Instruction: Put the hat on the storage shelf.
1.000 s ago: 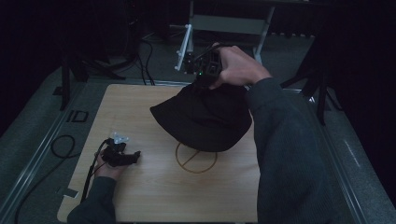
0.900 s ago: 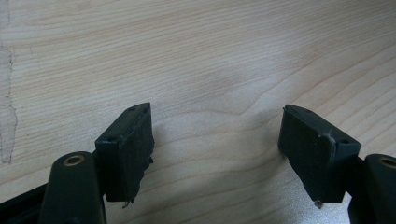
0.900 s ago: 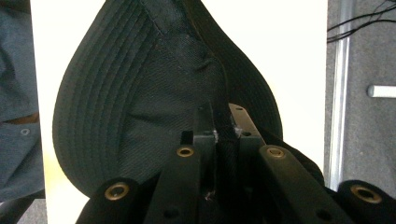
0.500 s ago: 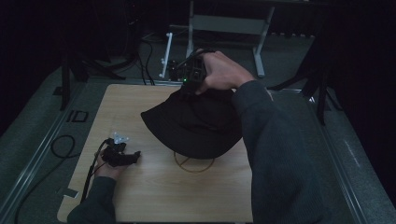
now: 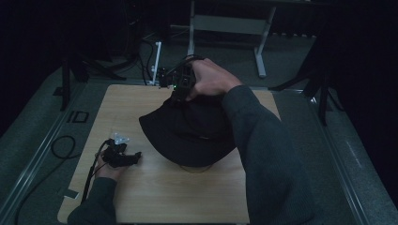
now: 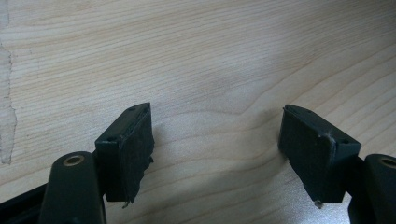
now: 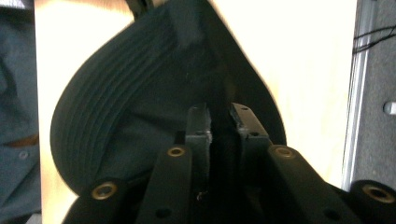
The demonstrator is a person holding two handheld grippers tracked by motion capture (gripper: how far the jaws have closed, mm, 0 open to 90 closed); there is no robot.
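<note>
A black bucket hat lies spread on the wooden table, with its far edge lifted. My right gripper pinches that far edge from above. In the right gripper view the jaws stand a narrow gap apart, with the hat's dark fabric filling the gap. These jaws have just been opening a little, and the fabric is still between them. My left gripper rests on the table at the left, open. Between its pads lies only bare wood.
A small clear plastic piece lies just beyond the left gripper. A thin ring mark on the wood peeks out under the hat's near brim. Metal stand legs and cables are on the floor around the table.
My right hand has moved left and down with the hat. The hat has settled lower on the table and covers most of the ring mark. The left gripper has stayed put.
</note>
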